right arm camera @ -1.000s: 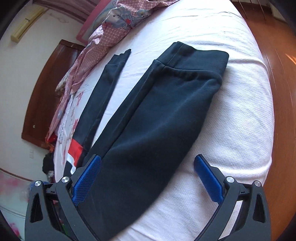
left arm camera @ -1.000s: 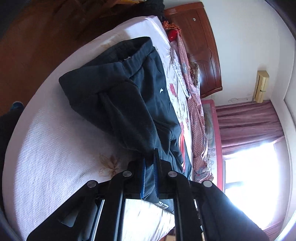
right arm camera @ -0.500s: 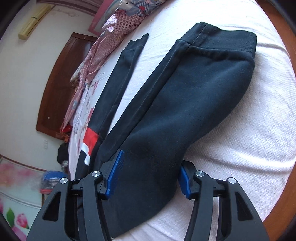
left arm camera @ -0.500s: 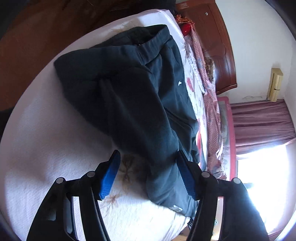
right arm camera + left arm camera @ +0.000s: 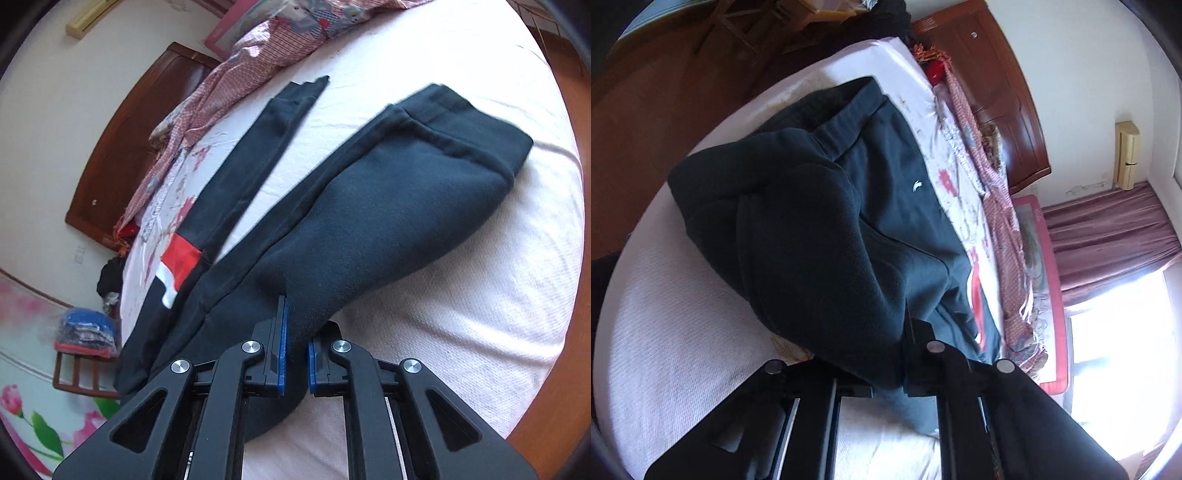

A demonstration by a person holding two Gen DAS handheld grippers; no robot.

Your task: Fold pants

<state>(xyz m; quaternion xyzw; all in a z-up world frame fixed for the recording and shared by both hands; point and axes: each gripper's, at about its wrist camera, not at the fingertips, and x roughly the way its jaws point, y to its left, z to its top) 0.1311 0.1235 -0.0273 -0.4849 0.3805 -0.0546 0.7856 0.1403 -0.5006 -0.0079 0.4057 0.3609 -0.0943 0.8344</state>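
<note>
Dark navy pants (image 5: 827, 229) lie on the white bed (image 5: 676, 350), waistband at the far end with a small white logo. My left gripper (image 5: 901, 354) is shut on a fold of the pants near the hip; the cloth hides its left finger. In the right wrist view the folded legs (image 5: 388, 229) stretch away, cuffs at the far end. My right gripper (image 5: 295, 350) is shut on the near edge of the pants, blue pads pinching the cloth.
A second dark garment with a red and white patch (image 5: 181, 258) lies beside the pants. A pink checked cloth (image 5: 258, 48) is bunched along the far side. A wooden headboard (image 5: 993, 85) and bright window (image 5: 1123, 332) lie beyond; wooden floor (image 5: 554, 387) borders the bed.
Both grippers were open half a second ago, straddling the pants. Both have now closed on the cloth and the pants edge is gathered up between the fingers.
</note>
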